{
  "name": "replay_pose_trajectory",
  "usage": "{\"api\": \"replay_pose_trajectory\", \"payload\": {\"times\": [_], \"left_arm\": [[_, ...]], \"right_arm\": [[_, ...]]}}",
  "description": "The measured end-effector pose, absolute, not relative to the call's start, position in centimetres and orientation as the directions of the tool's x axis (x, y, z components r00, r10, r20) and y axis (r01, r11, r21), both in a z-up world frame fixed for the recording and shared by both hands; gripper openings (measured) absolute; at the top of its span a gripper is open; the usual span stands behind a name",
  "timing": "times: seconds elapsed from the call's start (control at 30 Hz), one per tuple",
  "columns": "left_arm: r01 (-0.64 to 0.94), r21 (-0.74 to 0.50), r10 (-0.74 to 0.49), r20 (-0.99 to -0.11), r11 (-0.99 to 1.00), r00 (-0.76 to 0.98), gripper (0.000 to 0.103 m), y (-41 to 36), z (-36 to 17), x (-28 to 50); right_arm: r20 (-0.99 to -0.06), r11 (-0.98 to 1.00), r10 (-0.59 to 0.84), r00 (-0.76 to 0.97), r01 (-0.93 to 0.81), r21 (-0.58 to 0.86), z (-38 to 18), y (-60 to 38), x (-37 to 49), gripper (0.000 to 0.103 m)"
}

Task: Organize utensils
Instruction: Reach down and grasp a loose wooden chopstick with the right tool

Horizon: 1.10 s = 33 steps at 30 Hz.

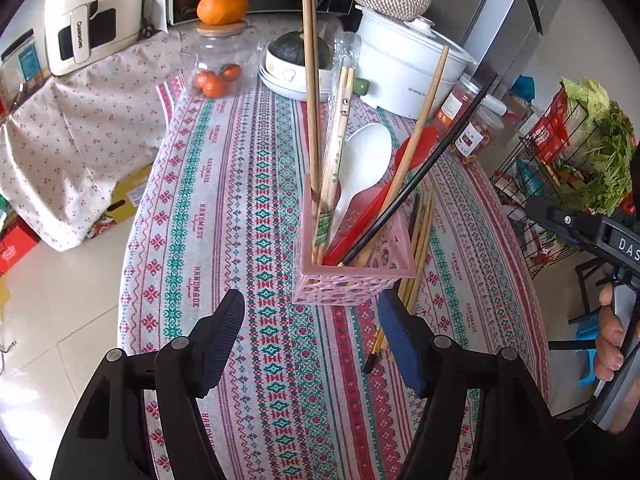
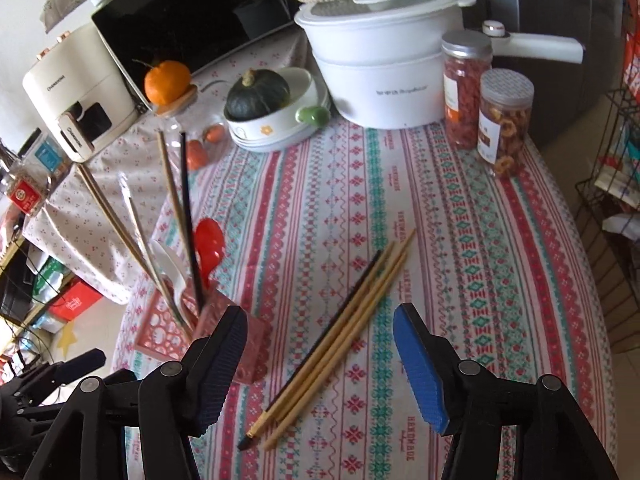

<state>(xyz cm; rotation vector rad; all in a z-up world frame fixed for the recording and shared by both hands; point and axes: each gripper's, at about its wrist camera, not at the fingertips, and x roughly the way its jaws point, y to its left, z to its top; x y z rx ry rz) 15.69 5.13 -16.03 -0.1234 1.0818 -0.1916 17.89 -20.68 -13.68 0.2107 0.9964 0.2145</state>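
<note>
A pink perforated utensil basket (image 1: 352, 276) stands on the patterned tablecloth (image 1: 240, 200). It holds several wooden chopsticks, a black chopstick (image 1: 420, 176), a white spoon (image 1: 360, 160) and a red spoon (image 1: 416, 148). The basket also shows in the right wrist view (image 2: 228, 332). Loose wooden chopsticks and one black one (image 2: 340, 332) lie on the cloth right of the basket. My left gripper (image 1: 312, 320) is open and empty, just in front of the basket. My right gripper (image 2: 320, 340) is open and empty, above the loose chopsticks.
A white pot (image 2: 380, 60), two snack jars (image 2: 504, 120), a bowl with a green squash (image 2: 276, 112) and a glass jar with an orange on its lid (image 1: 220, 40) stand at the back. A wire rack of vegetables (image 1: 580, 152) is on the right.
</note>
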Motion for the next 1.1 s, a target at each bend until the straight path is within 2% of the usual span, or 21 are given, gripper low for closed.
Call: {"api": "replay_pose_trajectory", "payload": {"times": [0.2,0.57,0.93,1.1], "left_arm": [[0.11,-0.181,-0.211,-0.882,0.977,0.421,0.072,4.2,-17.1,15.8],[0.155,-0.13,-0.185,-0.885,0.979,0.427,0.072,3.4,-17.4,15.9],[0.19,-0.102,-0.177,-0.884,0.976,0.433,0.072,2.9,-17.3,15.8],[0.211,-0.103,-0.186,-0.884,0.972,0.429,0.072,2.5,-17.3,15.4]], "right_arm": [[-0.877,0.976,0.203,0.435,-0.021,0.216,-18.6,-21.4,19.6,0.066],[-0.915,0.982,0.169,0.368,0.015,0.187,-23.4,-20.3,23.4,0.066],[-0.927,0.993,0.111,0.358,0.0,0.119,-25.3,-18.6,25.2,0.05],[-0.938,0.993,0.11,0.329,-0.001,0.116,-25.3,-18.4,25.3,0.049]]}}
